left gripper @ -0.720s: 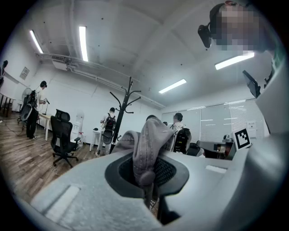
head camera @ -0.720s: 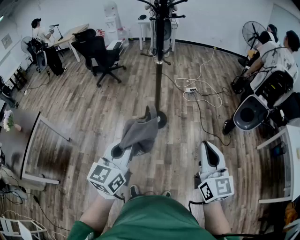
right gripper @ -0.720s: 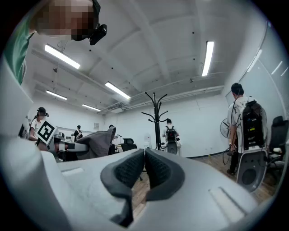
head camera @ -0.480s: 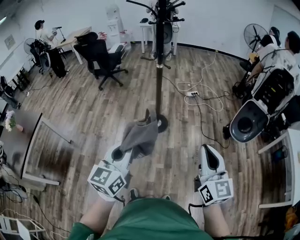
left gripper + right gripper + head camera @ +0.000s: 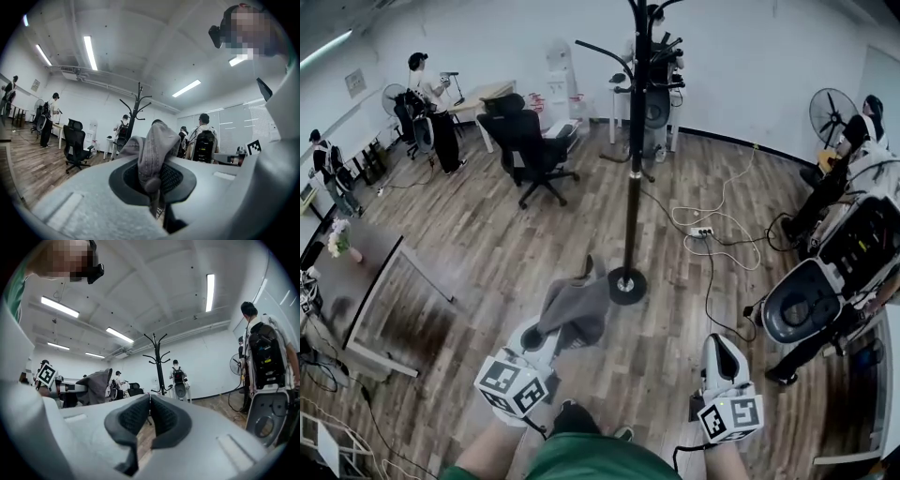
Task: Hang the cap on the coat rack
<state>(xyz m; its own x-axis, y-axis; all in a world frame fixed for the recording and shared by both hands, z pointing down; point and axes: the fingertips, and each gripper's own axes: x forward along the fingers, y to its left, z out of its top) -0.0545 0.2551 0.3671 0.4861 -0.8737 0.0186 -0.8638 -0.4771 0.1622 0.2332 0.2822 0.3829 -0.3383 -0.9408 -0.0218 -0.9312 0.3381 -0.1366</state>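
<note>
A grey cap (image 5: pixel 577 309) hangs from my left gripper (image 5: pixel 542 335), whose jaws are shut on its fabric; in the left gripper view the cap (image 5: pixel 153 150) bulges up between the pads. The black coat rack (image 5: pixel 634 159) stands ahead on a round base (image 5: pixel 626 285), its hooks high near the top of the head view; it also shows in the distance as a coat rack (image 5: pixel 132 115) and coat rack (image 5: pixel 159 364). My right gripper (image 5: pixel 723 354) is held level at the lower right, its jaws shut with nothing between them (image 5: pixel 149 416).
A black office chair (image 5: pixel 530 145) stands left of the rack. Cables and a power strip (image 5: pixel 703 231) lie on the wood floor to its right. A grey table (image 5: pixel 337 291) is at the left, a white machine (image 5: pixel 802 300) and a fan (image 5: pixel 832 117) at the right. Several people stand around the room.
The view has tilted up and moved on, so the rack now shows more of its top. Both grippers sit slightly lower in the picture. The cap stays in the left gripper.
</note>
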